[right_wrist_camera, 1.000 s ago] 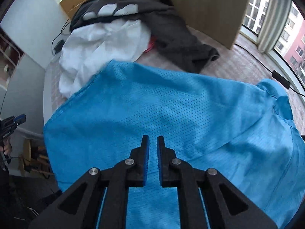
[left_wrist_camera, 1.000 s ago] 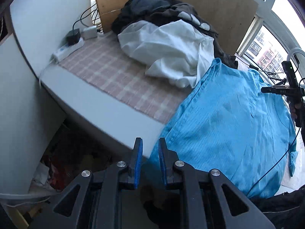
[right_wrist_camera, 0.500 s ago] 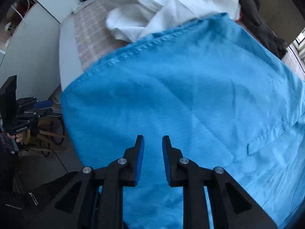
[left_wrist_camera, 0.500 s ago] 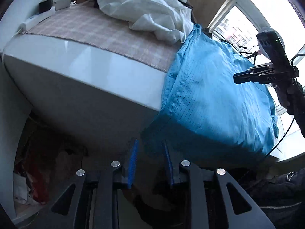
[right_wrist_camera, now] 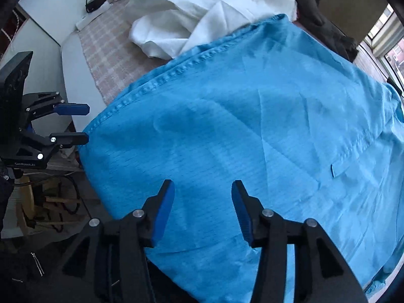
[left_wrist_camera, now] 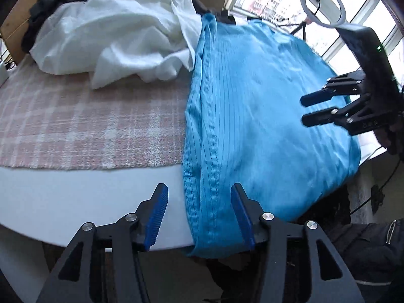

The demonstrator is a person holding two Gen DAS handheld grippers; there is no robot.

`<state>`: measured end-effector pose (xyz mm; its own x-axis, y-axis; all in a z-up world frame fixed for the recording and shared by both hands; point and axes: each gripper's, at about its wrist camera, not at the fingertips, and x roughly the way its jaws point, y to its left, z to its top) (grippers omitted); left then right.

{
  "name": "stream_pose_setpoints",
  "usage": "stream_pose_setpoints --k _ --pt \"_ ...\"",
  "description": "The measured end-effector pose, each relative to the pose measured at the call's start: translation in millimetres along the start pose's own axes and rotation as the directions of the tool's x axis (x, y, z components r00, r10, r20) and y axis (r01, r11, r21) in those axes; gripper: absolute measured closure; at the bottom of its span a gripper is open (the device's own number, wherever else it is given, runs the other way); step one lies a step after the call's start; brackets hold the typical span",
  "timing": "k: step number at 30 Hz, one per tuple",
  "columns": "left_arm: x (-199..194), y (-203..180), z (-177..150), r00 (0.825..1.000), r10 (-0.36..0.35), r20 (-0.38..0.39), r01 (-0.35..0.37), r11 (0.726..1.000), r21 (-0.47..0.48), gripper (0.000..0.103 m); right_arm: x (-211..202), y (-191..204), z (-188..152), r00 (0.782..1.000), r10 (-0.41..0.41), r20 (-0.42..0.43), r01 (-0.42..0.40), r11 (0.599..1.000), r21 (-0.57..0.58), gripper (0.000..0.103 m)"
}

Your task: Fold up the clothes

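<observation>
A blue pinstriped garment [left_wrist_camera: 252,113] lies spread on the table, and its near corner hangs over the white front edge. My left gripper [left_wrist_camera: 199,189] stands at that corner. Its jaws are opening, and the stitched hem lies between them without either pad pressing on it. My right gripper [right_wrist_camera: 202,184] hovers over the blue garment [right_wrist_camera: 240,126] near its front edge. Its jaws are opening too, with only cloth below them. The right gripper [left_wrist_camera: 310,109] also appears open in the left wrist view. The left gripper [right_wrist_camera: 87,123] appears open at the garment's left corner.
A crumpled white garment [left_wrist_camera: 121,30] and dark clothes [right_wrist_camera: 323,20] are piled at the back of the plaid mat [left_wrist_camera: 88,121]. A power strip and adapters [right_wrist_camera: 101,0] lie at the far corner. A ring light [left_wrist_camera: 323,5] stands by the window. A wooden stool [right_wrist_camera: 38,214] stands below the table edge.
Both grippers' jaws have spread from nearly closed to wide apart. The left gripper has rolled and swung onto the blue garment's hanging corner. The right gripper has moved towards the garment's near left part.
</observation>
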<state>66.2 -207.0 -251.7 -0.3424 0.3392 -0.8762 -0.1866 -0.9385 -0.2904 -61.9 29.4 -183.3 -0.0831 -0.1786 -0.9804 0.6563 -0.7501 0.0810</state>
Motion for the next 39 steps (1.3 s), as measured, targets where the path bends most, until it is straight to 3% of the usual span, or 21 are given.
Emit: stream_pose_setpoints --k 6,9,12,13,14,18,25,28,34,39 --pt "6 -10 4 0.999 -0.003 -0.034 0.004 1.0 0.027 0.056 -6 -23 -8 1.0 0.012 0.016 -0.013 0.999 0.051 0.056" --pt "8 -15 7 0.999 0.01 -0.036 -0.009 1.0 0.025 0.064 -8 -34 -7 1.0 0.018 0.017 -0.02 0.997 0.068 0.056" --pt "11 -19 10 0.999 0.023 -0.036 -0.022 1.0 0.017 0.081 -16 -40 2 1.0 0.011 0.027 -0.013 0.998 0.062 0.056" --pt "12 -21 11 0.999 0.022 -0.037 -0.022 1.0 0.012 0.094 -20 -42 7 0.999 0.008 0.035 -0.01 0.998 0.055 0.056" --pt "13 -22 11 0.999 0.025 -0.032 -0.024 1.0 0.009 0.098 -23 -43 13 0.999 0.005 0.043 -0.007 0.999 0.047 0.056" --pt "10 -30 8 0.998 0.066 -0.001 -0.066 0.998 0.0 0.101 -37 -54 56 0.995 0.001 0.099 -0.006 0.998 0.055 0.056" --pt "-1 -43 10 0.994 0.107 0.031 -0.106 0.994 -0.03 0.101 -24 -99 160 0.992 0.055 0.118 -0.09 0.946 0.312 0.056" --pt "-6 -50 11 0.993 0.105 0.049 -0.103 0.994 -0.032 0.101 -11 -103 194 0.994 0.004 0.107 -0.042 0.933 0.357 0.056" --pt "-16 -66 14 0.993 0.093 0.075 -0.093 0.996 0.009 0.101 23 -106 222 0.999 0.036 0.025 -0.043 0.918 0.395 0.056" --pt "-18 -70 17 0.993 0.083 0.081 -0.086 0.996 0.027 0.101 44 -96 231 0.999 0.016 -0.048 0.003 0.928 0.373 0.056"
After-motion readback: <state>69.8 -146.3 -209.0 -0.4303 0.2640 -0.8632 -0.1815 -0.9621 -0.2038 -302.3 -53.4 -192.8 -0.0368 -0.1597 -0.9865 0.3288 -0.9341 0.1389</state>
